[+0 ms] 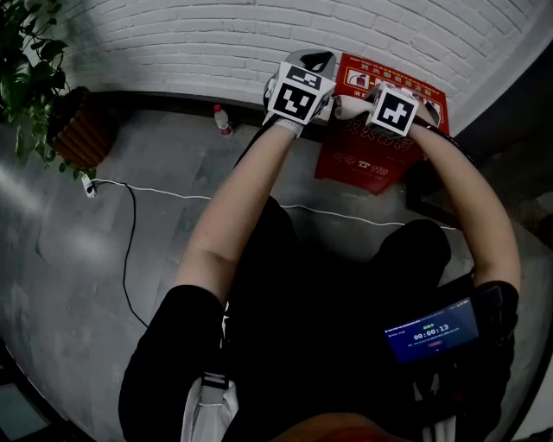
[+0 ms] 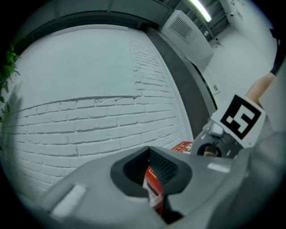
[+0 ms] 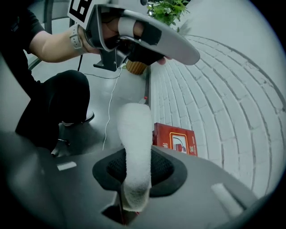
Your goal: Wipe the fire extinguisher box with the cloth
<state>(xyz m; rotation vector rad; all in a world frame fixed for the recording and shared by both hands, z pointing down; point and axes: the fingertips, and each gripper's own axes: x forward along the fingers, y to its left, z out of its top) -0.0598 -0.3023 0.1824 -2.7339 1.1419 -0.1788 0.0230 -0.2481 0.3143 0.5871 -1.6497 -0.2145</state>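
Fingers [image 3: 166, 167] at right pinch cloth [image 3: 135, 134] (box [image 3: 175, 138] lettering unreadable).

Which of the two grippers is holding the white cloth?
The right gripper: its jaws pinch the white cloth, which sticks up between them. The left gripper has no cloth; only a bit of the red fire extinguisher box shows past its jaws.

Dim, cool indoor light; a ceiling lamp [image 2: 199, 10] glares white; fisheye distortion bends the brick wall [image 2: 89, 120]; corners go black; the cloth [image 3: 135, 147], close up, is blurred.
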